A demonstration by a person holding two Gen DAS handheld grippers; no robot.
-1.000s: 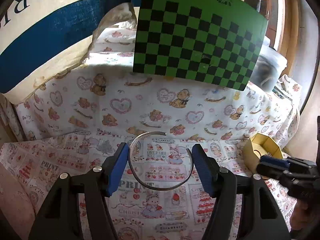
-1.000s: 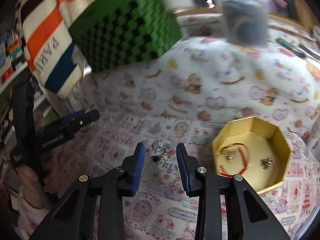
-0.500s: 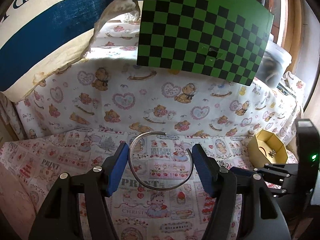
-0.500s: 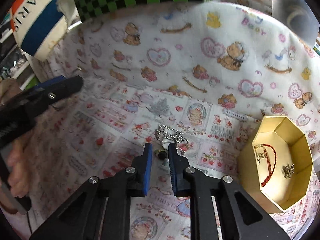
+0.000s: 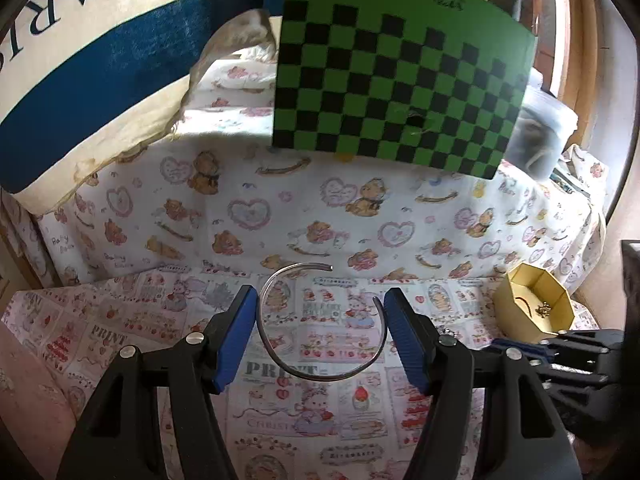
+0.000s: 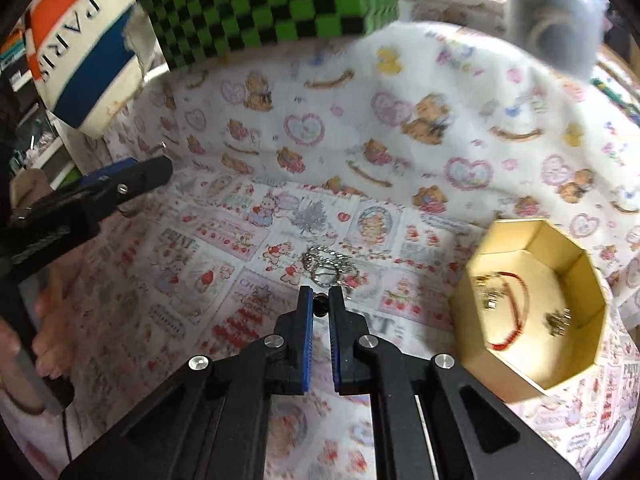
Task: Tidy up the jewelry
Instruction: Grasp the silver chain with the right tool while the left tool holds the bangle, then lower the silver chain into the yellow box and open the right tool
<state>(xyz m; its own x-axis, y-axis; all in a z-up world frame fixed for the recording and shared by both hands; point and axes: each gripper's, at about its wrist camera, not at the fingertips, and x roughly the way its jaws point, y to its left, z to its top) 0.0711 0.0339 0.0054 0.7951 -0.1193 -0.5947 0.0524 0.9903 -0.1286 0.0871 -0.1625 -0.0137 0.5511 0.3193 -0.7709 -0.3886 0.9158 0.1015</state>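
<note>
Jewelry sorting, both grippers engaged.

An open silver bangle (image 5: 320, 322) is clamped between the pads of the left gripper (image 5: 321, 338). The right gripper (image 6: 319, 306), just closed, is pinched on a dark bead (image 6: 319, 303) of the chain (image 6: 329, 266) lying on the printed cloth (image 6: 224, 240); the gold box (image 6: 560, 376) sits beside it.

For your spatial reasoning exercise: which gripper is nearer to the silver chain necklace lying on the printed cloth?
Right. The right gripper has closed on the dark bead of the silver chain necklace. The left gripper sits off to the side, holding a silver open bangle.
</note>
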